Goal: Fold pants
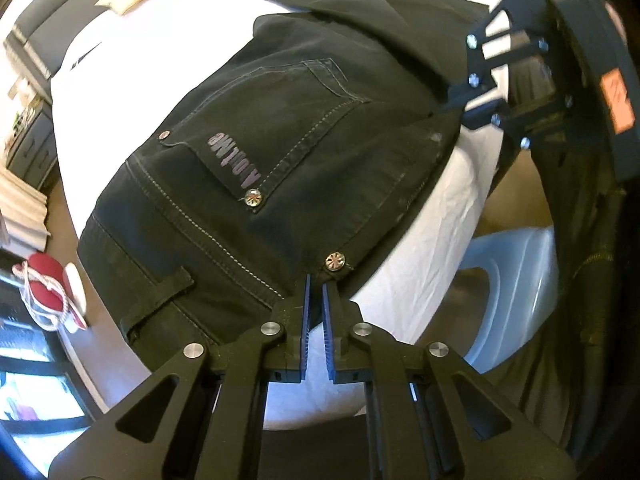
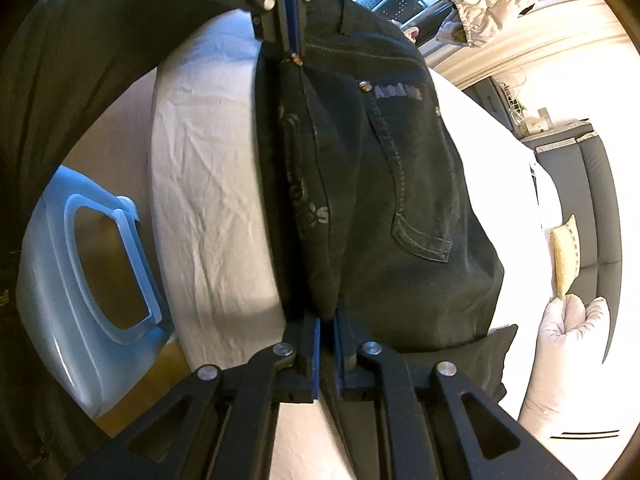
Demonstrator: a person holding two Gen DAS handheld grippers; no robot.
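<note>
Your left gripper (image 1: 315, 280) pinches the waistband edge of the black pants (image 1: 280, 152) beside a metal rivet (image 1: 335, 261), fingers nearly closed on the cloth. Your right gripper (image 2: 327, 322) clamps the opposite folded edge. Between them the pants lie folded on the white bed (image 2: 208, 168), back pocket (image 2: 416, 184) up.

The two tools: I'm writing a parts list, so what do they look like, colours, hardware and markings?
Both are matte black linkage frames with triangular cut-outs and round silver pivot pins. The left tool has ribbed blue pads on its fingers; the right tool has blue pads too. Seen from the left wrist, the right tool's body carries an orange label; its print is unreadable.
</note>
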